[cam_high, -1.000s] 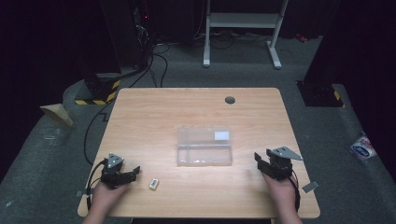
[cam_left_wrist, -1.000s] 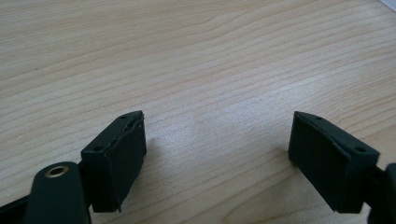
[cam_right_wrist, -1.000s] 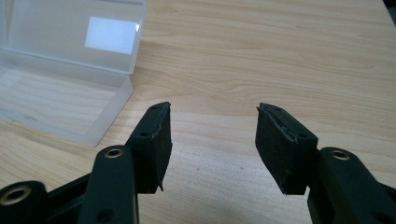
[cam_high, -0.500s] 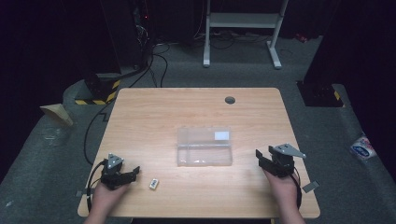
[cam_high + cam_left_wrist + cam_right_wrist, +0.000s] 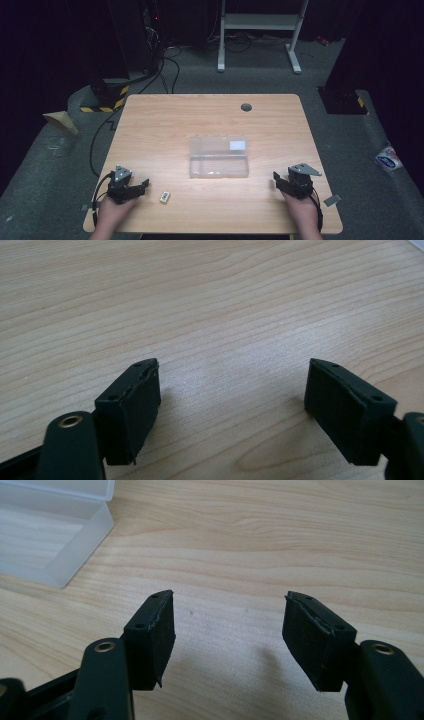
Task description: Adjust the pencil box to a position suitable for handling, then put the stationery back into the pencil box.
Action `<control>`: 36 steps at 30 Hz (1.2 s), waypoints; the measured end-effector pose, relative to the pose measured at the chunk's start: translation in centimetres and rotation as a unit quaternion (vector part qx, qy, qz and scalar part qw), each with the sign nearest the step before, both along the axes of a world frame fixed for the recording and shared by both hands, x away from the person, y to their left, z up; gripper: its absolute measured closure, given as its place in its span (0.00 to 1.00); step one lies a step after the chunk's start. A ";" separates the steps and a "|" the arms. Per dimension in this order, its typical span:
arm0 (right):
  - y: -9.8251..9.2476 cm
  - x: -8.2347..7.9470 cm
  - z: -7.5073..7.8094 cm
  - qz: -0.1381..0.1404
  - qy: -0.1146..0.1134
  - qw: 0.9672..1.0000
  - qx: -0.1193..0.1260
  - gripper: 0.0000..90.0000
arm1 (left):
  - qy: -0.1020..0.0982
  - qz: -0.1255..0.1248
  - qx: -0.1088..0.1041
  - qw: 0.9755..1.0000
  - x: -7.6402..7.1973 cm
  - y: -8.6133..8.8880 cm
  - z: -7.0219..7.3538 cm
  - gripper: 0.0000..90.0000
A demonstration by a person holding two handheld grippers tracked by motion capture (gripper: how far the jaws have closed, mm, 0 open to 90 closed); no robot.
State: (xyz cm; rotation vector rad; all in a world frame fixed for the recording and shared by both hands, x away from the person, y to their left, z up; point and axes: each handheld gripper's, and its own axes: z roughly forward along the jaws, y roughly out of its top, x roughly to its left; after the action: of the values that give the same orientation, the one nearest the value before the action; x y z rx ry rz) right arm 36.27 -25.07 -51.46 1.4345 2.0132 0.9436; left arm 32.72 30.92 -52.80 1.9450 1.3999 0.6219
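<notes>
Along the near edge of the counter [image 5: 150, 120], the left tongs [image 5: 142, 184] have just narrowed, the right tongs [image 5: 276, 179] just widened; both gape empty. Between them lies a small white block [image 5: 164, 197], left of centre; farther off, a clear box [image 5: 218, 157].

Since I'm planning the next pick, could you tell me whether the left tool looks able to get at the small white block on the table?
Probably yes: the left tool is open, holds nothing, and only bare table separates it from the small white block.
</notes>
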 end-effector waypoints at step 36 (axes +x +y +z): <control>0.5 0.0 -0.8 0.000 0.026 0.999 -0.020 0.35 | -0.031 -0.045 -0.014 0.998 -1.7 -1.9 2.4 0.33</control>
State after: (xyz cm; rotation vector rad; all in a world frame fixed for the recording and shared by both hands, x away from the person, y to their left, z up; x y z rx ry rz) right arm 36.32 -24.57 -52.31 1.4521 2.0566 0.8707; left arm 31.01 28.99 -50.38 1.9388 1.2695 0.6130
